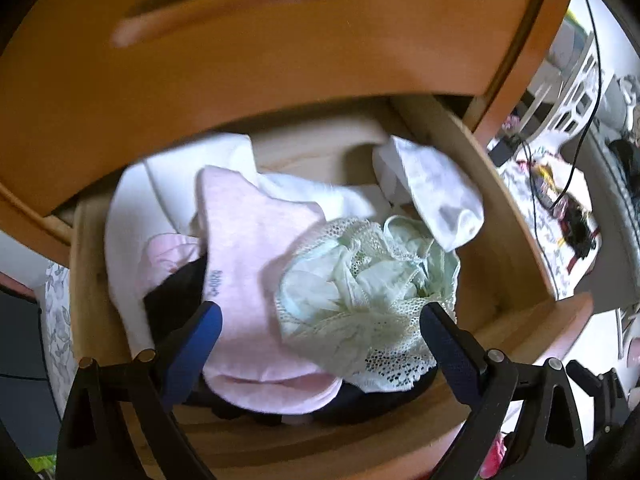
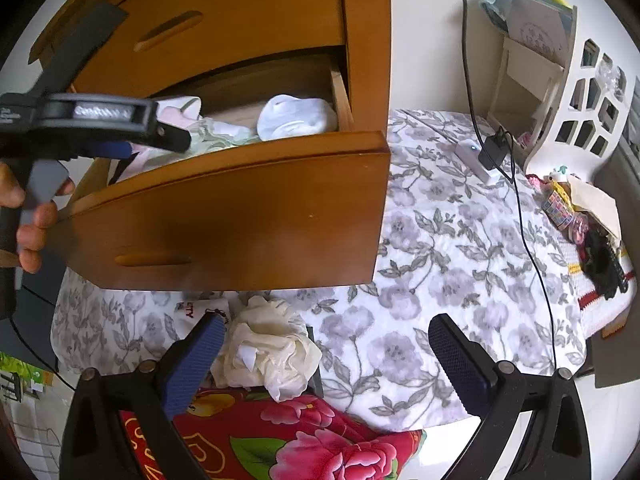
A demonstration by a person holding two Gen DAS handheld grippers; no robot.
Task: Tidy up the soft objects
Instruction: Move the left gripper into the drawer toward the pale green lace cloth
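Pale-green lace garment (image 1: 360, 292) lies between the open left tool's (image 1: 320, 316) fingers.

Camera set-up: two wrist fisheyes, one close, one farther back.

My left wrist view looks steeply down into the open drawer (image 1: 516, 248) from close above, laundry filling the frame. My right wrist view sits farther back, below the drawer front, facing the floral bedspread (image 2: 460, 248). Both share the drawer interior (the white socks (image 2: 296, 118) included).
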